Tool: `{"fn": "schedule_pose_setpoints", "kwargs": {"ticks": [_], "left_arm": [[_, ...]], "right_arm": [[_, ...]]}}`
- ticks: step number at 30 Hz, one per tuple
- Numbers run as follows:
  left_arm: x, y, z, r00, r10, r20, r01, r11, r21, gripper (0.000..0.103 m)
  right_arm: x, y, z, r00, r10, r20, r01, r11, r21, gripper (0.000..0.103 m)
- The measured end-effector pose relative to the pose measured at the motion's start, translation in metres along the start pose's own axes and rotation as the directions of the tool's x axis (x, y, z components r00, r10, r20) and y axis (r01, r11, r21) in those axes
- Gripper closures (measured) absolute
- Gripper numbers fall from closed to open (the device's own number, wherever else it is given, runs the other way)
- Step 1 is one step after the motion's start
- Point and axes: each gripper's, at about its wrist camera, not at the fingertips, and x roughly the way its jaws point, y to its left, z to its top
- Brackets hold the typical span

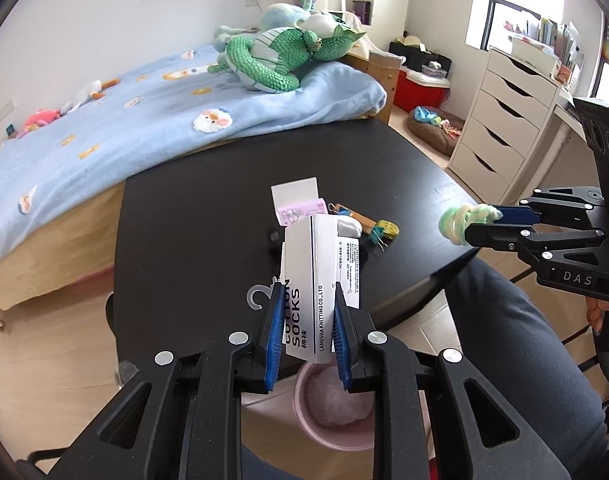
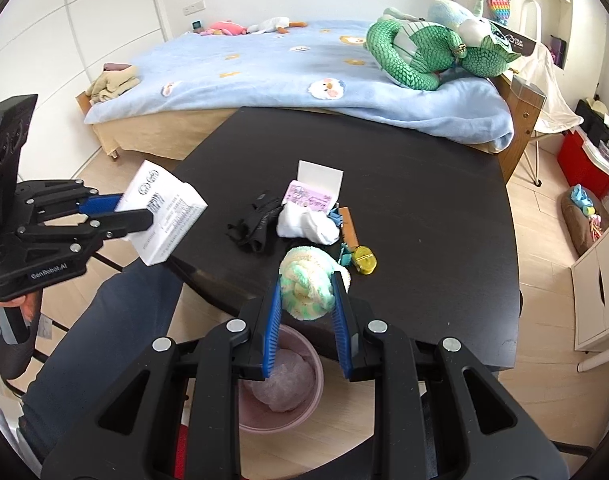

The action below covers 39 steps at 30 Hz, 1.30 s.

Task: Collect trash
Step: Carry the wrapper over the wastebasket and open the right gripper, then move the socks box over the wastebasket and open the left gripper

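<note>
My left gripper (image 1: 309, 300) is shut on a white cotton-socks box (image 1: 316, 280), which it holds above the near edge of the black table (image 1: 208, 224). From the right wrist view the same box (image 2: 164, 216) hangs at the left, off the table's edge. My right gripper (image 2: 308, 292) is shut on a green and cream wad (image 2: 308, 286) of soft material, also seen as the wad (image 1: 460, 220) at the right. A pink bin (image 2: 282, 384) lined with a bag stands on the floor below both grippers.
On the table lie a black sock (image 2: 256, 220), a white sock (image 2: 306, 226), a pink and white packet (image 2: 314, 190), clips and a yellow tape measure (image 2: 364, 260). A bed (image 2: 288, 68) with a green plush (image 2: 424, 56) stands behind. A person's leg (image 1: 520, 344) is at the right.
</note>
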Motion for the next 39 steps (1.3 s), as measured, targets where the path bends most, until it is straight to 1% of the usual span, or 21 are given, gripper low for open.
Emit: {"fn": "schedule_pose_setpoints", "kwargs": {"ticks": [8,14,20,28,29,31,32,33,35,36,38,39], "left_arm": [[-0.011,-0.007,-0.024,1.000,-0.007,0.002,0.007,1.000,-0.015,0.081],[-0.017,-0.012,-0.041,1.000,-0.013,0.003,0.014,1.000,-0.021,0.081],[-0.019,-0.013,-0.055,1.000,-0.015,-0.006,0.015,0.999,-0.037,0.081],[-0.022,-0.008,-0.057,1.000,-0.005,0.003,0.006,0.999,-0.053,0.081],[-0.023,-0.008,-0.057,1.000,-0.006,0.005,0.006,0.999,-0.054,0.081],[-0.024,-0.009,-0.056,1.000,-0.008,0.009,0.008,0.999,-0.052,0.081],[-0.024,-0.010,-0.057,1.000,-0.009,0.009,0.009,0.999,-0.052,0.081],[-0.024,-0.010,-0.056,1.000,-0.011,0.009,0.011,0.999,-0.050,0.081],[-0.024,-0.011,-0.057,1.000,-0.014,0.008,0.014,0.999,-0.049,0.081],[-0.024,-0.012,-0.057,1.000,-0.015,0.007,0.015,0.999,-0.047,0.081],[-0.023,-0.013,-0.057,1.000,-0.020,0.005,0.020,0.999,-0.046,0.081],[-0.023,-0.014,-0.057,1.000,-0.021,0.004,0.021,0.999,-0.045,0.081]], "right_arm": [[-0.013,0.018,-0.022,0.999,0.034,-0.001,-0.034,0.999,-0.018,0.079],[-0.009,0.035,-0.040,0.998,0.065,-0.028,-0.066,0.997,-0.035,0.079],[-0.002,0.044,-0.050,0.995,0.088,-0.052,-0.090,0.995,-0.033,0.079],[0.001,0.050,-0.051,0.992,0.112,-0.058,-0.115,0.992,-0.043,0.079],[0.002,0.051,-0.051,0.991,0.117,-0.058,-0.119,0.992,-0.044,0.077],[0.002,0.052,-0.051,0.991,0.123,-0.058,-0.126,0.991,-0.049,0.076],[0.003,0.052,-0.051,0.990,0.126,-0.060,-0.129,0.990,-0.049,0.065],[0.003,0.052,-0.051,0.990,0.126,-0.058,-0.129,0.991,-0.047,0.047],[0.003,0.050,-0.051,0.991,0.129,-0.046,-0.131,0.991,-0.035,0.030],[0.002,0.048,-0.051,0.991,0.127,-0.042,-0.129,0.991,-0.030,0.024],[0.003,0.046,-0.051,0.993,0.111,-0.039,-0.112,0.994,-0.020,0.015],[0.002,0.045,-0.051,0.993,0.111,-0.036,-0.112,0.994,-0.015,0.014]]}}
